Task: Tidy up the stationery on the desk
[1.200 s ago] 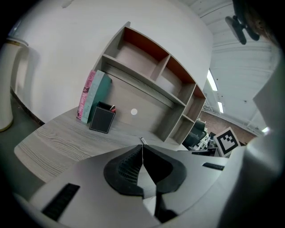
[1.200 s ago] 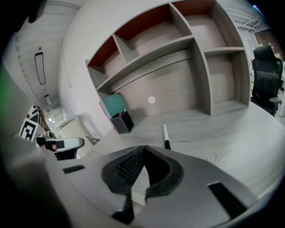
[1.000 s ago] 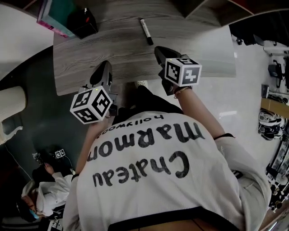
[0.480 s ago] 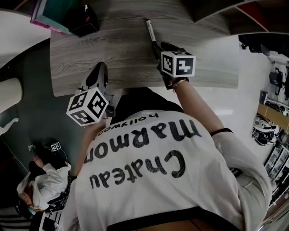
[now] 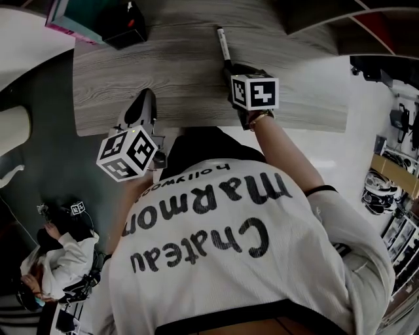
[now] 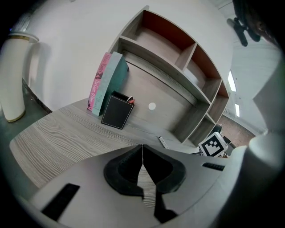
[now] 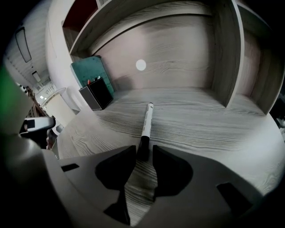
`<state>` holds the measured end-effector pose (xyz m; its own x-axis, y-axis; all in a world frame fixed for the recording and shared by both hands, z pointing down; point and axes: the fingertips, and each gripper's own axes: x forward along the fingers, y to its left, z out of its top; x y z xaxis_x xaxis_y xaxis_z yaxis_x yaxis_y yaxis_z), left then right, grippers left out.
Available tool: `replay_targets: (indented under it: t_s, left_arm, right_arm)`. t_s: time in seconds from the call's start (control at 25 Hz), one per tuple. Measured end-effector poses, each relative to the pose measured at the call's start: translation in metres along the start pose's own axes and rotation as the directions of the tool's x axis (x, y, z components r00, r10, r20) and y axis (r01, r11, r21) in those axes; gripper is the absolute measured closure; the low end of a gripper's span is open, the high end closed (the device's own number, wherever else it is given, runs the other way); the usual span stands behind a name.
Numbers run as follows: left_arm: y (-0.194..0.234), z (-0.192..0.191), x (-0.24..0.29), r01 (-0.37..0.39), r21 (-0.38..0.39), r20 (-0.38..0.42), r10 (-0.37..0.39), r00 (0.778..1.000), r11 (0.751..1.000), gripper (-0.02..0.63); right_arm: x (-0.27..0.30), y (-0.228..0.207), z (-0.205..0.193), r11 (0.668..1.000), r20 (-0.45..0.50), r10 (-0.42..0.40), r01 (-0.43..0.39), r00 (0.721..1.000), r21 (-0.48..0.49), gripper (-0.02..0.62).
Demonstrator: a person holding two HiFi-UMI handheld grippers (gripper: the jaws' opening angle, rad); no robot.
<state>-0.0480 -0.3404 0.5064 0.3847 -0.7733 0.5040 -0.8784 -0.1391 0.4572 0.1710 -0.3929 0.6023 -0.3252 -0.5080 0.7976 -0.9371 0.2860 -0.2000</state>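
A white marker with a black cap lies on the wood-grain desk, pointing away from me. My right gripper is tilted down at its near end. The jaws opened wide and have just been closing a little. The black cap end sits between the fingertips, and I see no clear press on it. My left gripper hovers over the desk's near left part. It is shut, the tips meet and it holds nothing. A black pen holder stands at the back left.
Teal and pink books lean beside the pen holder. Wooden shelf compartments rise behind the desk. A tall white cylinder stands off the desk's left end. A person sits on the floor at lower left.
The right gripper has moved forward and down to the marker, so its tips now flank the near end. The left gripper has sunk slightly and stays shut.
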Motion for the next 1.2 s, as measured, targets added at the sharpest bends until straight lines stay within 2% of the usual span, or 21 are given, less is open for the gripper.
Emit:
replay_targets:
  t_s: [0.2,0.52,0.88,1.2]
  left_arm:
    - [-0.001,0.001,-0.005,-0.005,0.002,0.01,0.005,1.0,1.0,0.589]
    - [0.004,0.006,-0.018,-0.026,0.005,0.03,0.026,0.999,1.0,0.589]
    - [-0.003,0.022,-0.034,-0.008,0.021,0.083,0.007,0.997,1.0,0.589]
    - [0.01,0.044,-0.061,-0.017,0.019,0.163,0.013,0.986,1.0,0.589]
  right_arm:
    - [0.0,-0.005,-0.001,1.0,-0.003,-0.025,0.025,1.0,-0.006,0.511]
    - [-0.009,-0.006,0.004,1.0,0.022,-0.027,0.027,0.999,0.011,0.512]
    - [-0.038,0.001,0.04,1.0,0.138,-0.02,0.018,0.99,0.017,0.514]
    - [-0.072,0.037,0.067,0.998,0.234,0.052,-0.059,0.971,0.023,0.517]
